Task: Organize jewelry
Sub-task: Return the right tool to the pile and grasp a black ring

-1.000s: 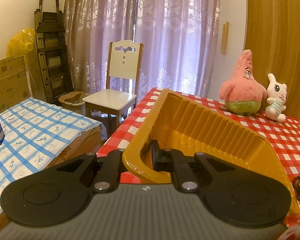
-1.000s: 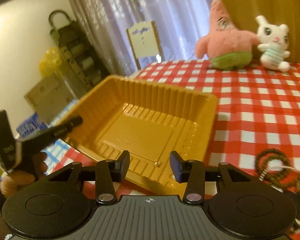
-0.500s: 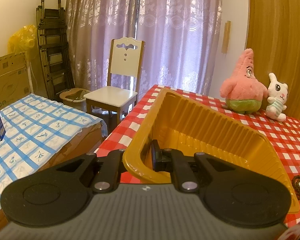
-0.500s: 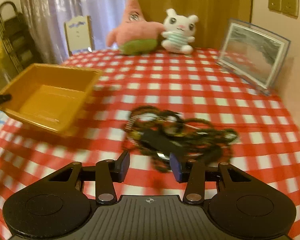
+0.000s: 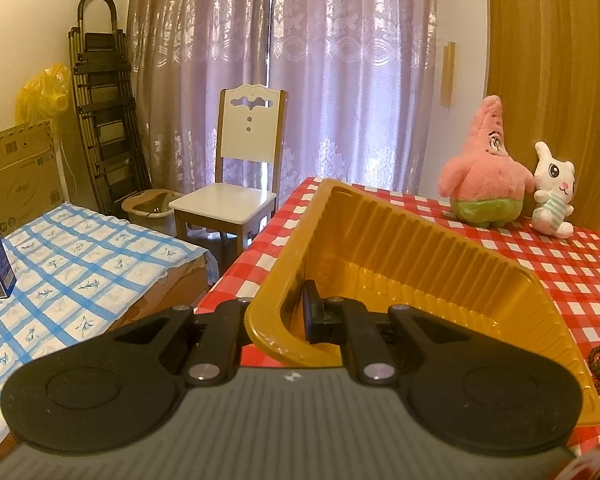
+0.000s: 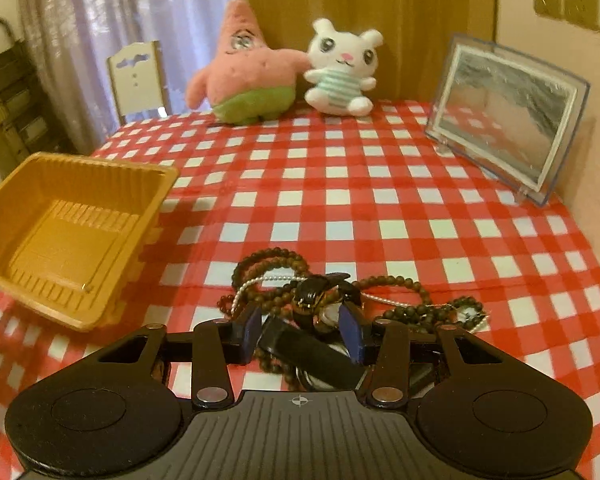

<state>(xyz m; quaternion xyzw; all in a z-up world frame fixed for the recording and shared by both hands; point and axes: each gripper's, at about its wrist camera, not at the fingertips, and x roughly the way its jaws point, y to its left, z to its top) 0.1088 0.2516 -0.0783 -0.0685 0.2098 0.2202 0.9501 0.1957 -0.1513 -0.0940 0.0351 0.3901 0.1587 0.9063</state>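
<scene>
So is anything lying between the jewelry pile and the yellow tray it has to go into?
Nothing visible. Only bare checkered tablecloth separates the jewelry pile from the yellow tray, which the left gripper holds tilted by its rim. The open right gripper already straddles the pile.

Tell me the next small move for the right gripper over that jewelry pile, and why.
Probably lower it slightly and close. The right gripper is open, its fingers straddling the dark watch atop the tangled beads. The left gripper already holds the yellow tray tilted by its rim, empty and waiting.
</scene>
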